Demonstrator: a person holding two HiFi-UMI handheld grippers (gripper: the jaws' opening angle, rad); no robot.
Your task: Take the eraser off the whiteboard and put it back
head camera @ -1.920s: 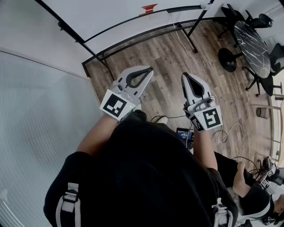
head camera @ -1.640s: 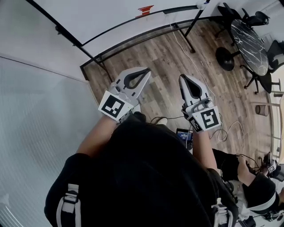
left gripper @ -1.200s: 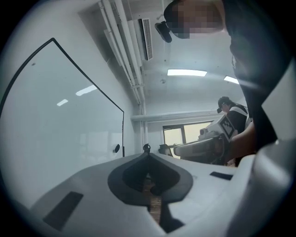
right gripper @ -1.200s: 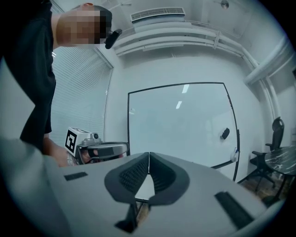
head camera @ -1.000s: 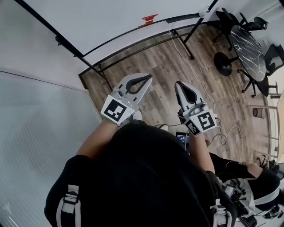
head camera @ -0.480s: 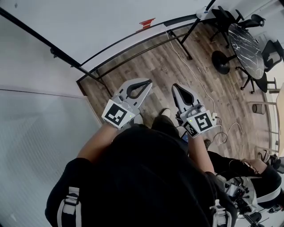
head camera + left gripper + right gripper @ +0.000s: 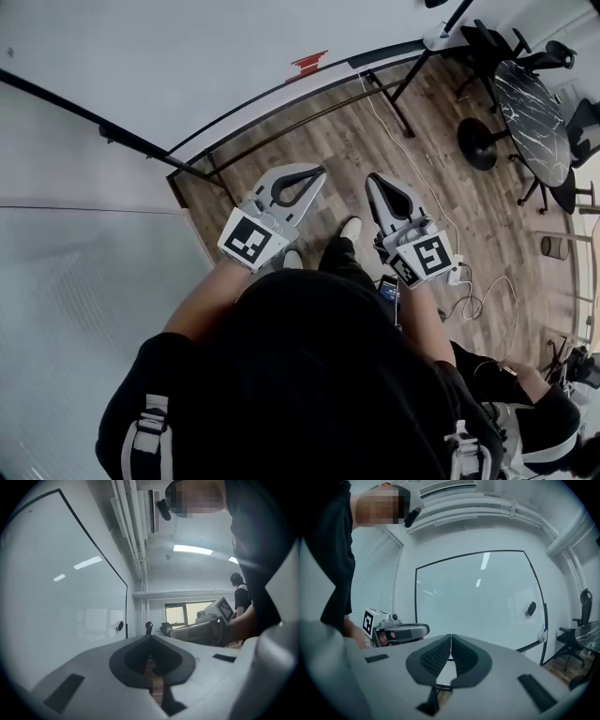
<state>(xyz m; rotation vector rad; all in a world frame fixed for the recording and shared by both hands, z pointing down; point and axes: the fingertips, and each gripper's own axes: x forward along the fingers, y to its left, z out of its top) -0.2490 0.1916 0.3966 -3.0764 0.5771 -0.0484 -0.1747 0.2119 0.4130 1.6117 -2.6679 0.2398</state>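
Note:
The whiteboard (image 7: 187, 56) stands ahead on a black frame; it also fills the right gripper view (image 7: 478, 602) and the left side of the left gripper view (image 7: 56, 597). The eraser (image 7: 530, 608) is a small dark block stuck on the board near its right edge, also seen in the left gripper view (image 7: 120, 626) and at the head view's top edge (image 7: 436, 3). My left gripper (image 7: 319, 172) and right gripper (image 7: 372, 178) are held side by side above the wood floor, pointing at the board and well short of it. Both are shut with nothing between the jaws.
A red mark (image 7: 307, 63) sits low on the board. A small white holder (image 7: 542, 632) hangs at the frame's right side. The stand's legs (image 7: 398, 89) and cables (image 7: 473, 300) lie on the floor. A round dark table (image 7: 534, 94) with chairs is at right, a frosted wall (image 7: 84, 309) at left.
The person has stepped toward the whiteboard, and both grippers have moved forward with them. The board now reaches further down the head view. Both grippers stayed shut.

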